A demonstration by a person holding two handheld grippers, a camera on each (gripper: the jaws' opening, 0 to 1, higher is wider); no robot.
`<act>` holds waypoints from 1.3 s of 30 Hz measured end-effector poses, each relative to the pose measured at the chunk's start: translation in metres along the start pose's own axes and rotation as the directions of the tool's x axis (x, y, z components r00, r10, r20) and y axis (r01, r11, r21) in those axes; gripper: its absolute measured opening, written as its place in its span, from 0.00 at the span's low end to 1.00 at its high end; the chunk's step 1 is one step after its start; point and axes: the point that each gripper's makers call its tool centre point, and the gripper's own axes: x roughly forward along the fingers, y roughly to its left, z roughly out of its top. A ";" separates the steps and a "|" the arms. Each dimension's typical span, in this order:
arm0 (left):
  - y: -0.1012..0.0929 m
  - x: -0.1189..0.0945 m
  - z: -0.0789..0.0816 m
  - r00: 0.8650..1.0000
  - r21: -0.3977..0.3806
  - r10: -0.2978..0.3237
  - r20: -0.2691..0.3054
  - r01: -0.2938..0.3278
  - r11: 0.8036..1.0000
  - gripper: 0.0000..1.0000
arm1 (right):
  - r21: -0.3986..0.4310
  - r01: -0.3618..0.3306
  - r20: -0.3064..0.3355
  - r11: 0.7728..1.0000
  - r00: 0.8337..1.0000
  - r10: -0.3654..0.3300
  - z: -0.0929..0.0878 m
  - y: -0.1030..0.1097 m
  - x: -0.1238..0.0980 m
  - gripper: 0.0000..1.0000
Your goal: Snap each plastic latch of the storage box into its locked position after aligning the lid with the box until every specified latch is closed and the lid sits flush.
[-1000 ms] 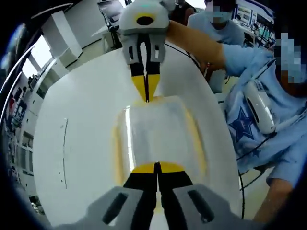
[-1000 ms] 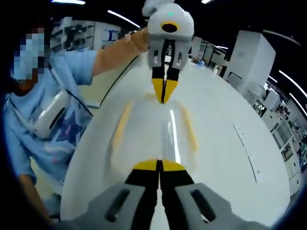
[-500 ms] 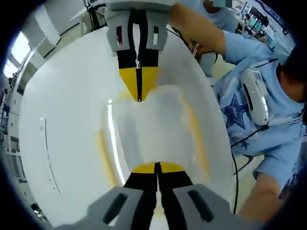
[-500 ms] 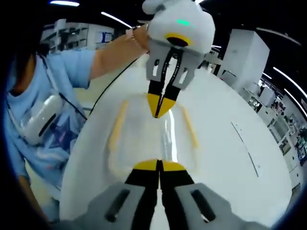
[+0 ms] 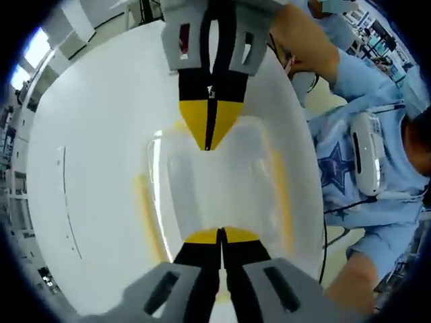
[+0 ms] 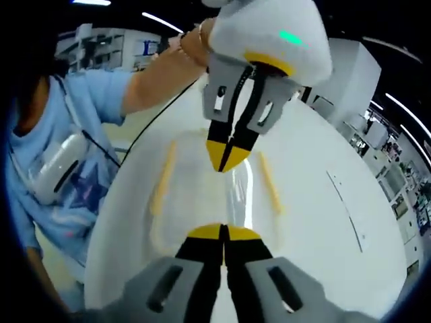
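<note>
Storage box [image 5: 215, 192] — clear plastic with its lid on, lying flat on the white table [image 5: 94, 155] between your two grippers. In the left gripper view it sits mid-frame; in the right gripper view [image 6: 215, 195] it lies likewise in the middle of the table.

Latches — pale yellow strips along the long sides of the box. You see one on each side in the left gripper view [image 5: 149, 219] [image 5: 283, 202] and one on each side in the right gripper view [image 6: 161, 178] [image 6: 269, 183]. Whether they are locked cannot be told from here.

Left gripper [image 5: 219, 237] — yours at the bottom of the left gripper view, jaws pressed together with nothing between them, yellow tips at the near end of the box. In the right gripper view it comes in from the top [image 6: 227, 161], tips meeting over the far end of the lid.

Right gripper [image 6: 223, 233] — jaws closed on nothing, yellow tips at the near edge of the box. In the left gripper view it descends from the top [image 5: 209, 138], tips together at the far end of the lid; actual contact is unclear.

Person — light blue shirt [image 5: 357, 168], a white device [image 5: 369, 161] at the chest, standing beside the table.
</note>
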 end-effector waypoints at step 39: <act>0.005 0.007 -0.003 0.992 -0.150 -0.033 -0.118 0.015 0.989 0.00 | 0.097 0.048 0.241 0.994 0.968 -0.070 -0.018 -0.015 -0.015 0.00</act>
